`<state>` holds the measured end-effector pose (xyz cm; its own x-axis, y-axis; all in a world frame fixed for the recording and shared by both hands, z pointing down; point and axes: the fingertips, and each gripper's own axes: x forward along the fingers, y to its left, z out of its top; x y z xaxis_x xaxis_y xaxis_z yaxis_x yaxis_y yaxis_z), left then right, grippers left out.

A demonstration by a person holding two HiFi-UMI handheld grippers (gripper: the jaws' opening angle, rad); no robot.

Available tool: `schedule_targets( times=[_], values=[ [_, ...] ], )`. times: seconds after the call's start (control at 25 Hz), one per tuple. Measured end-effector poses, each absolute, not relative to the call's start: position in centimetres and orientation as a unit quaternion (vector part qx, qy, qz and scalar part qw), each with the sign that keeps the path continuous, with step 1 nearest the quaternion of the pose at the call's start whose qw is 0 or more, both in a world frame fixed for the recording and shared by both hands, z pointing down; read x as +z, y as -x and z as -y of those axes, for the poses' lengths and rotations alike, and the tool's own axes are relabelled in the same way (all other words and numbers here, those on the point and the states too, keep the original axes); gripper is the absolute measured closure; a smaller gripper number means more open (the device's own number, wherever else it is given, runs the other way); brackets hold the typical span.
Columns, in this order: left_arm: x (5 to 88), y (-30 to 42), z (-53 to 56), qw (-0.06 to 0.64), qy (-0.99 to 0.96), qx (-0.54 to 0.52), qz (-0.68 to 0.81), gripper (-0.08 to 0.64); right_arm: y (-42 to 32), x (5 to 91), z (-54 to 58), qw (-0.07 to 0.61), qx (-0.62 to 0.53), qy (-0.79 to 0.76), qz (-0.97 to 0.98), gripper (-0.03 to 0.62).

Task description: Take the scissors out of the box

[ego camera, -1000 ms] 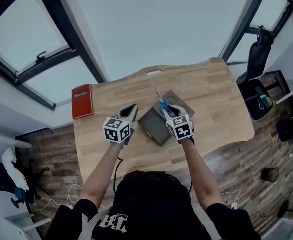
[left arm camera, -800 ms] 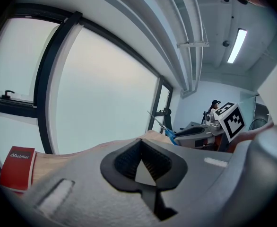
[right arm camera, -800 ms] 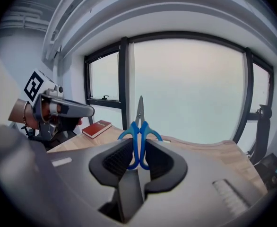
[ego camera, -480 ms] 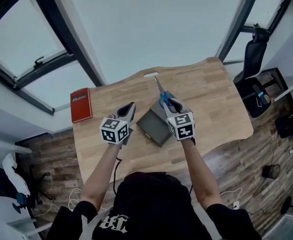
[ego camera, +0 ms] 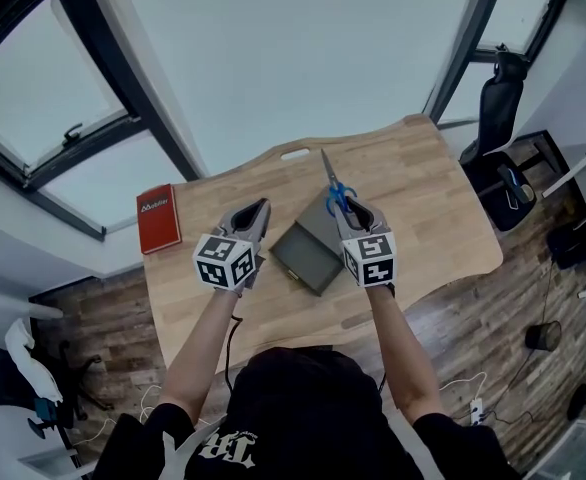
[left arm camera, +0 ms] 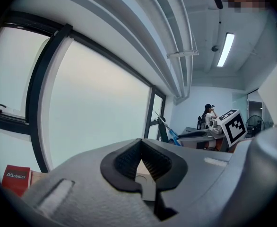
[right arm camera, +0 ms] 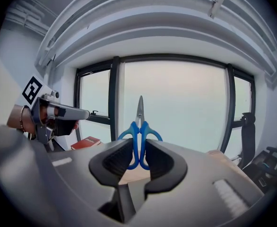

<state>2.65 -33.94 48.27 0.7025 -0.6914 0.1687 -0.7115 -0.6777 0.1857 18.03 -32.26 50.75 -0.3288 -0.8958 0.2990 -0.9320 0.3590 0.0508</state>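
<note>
Blue-handled scissors are held above the wooden table, blades pointing up and away from me. My right gripper is shut on the handles, which sit between its pads in the right gripper view, where the scissors stand upright in the gripper. The dark grey box lies open on the table below, between both grippers. My left gripper hovers left of the box, and in the left gripper view it is shut with nothing in it.
A red book lies at the table's far left corner. A black office chair stands beyond the table's right end, with windows behind. A person stands far off in the left gripper view.
Both grippers have risen. The right one has carried the scissors up and away from the box. The left one stayed shut and empty.
</note>
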Motion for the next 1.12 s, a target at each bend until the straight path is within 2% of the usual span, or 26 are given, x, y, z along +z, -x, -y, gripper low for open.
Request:
schedule_targets(
  times=[1.12],
  values=[
    [46.1,-4.6,32.3,0.11,-0.923,0.025,0.367,0.557,-22.2,50.3,28.7,0.126,0.07,-0.595,0.79,0.505]
  ],
)
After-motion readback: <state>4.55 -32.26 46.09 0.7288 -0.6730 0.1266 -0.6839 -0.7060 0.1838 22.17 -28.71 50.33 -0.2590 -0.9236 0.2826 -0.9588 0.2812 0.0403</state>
